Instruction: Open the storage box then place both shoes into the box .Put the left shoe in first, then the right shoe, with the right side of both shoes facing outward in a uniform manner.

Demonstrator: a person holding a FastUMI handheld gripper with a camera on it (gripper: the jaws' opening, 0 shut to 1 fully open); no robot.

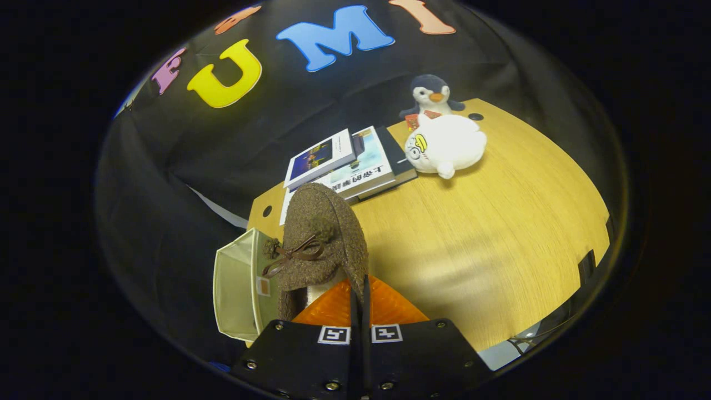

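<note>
The gripper (360, 289) held a shoe (322, 244), a brown, fuzzy, slipper-like thing with a small bow on its upper. The two fingers were pressed nearly together, with only a thin slit between them, and they seemed to pinch the right rim of the shoe's opening; the exact contact was hidden by the fabric, so that is a judgement. The shoe hung lifted, toe pointing away toward the far side, its heel end down near the fingers.

The shoe looked light and soft: a woolly upper that would fold or sag under a pinch, not slippery, not fragile. A hold on the collar would carry it, but the toe could droop or swing, so a grip nearer the stiffer sole edge would steer it better when turning the right side outward.

The box (236, 289), pale and fabric-like, lay just left of the shoe and beside the fingers, at the near left edge of the table (500, 233). It showed an opening, though how far it stood open could not be told. The shoe overlapped the box's right wall but did not look to be inside.

The gripper was tilted downward, looking over the table from above, its fingers running forward toward the far side. Beyond the shoe lay books (344, 161), and further right a white plush (444, 145) with a penguin (430, 94) behind it, well apart from the work.
</note>
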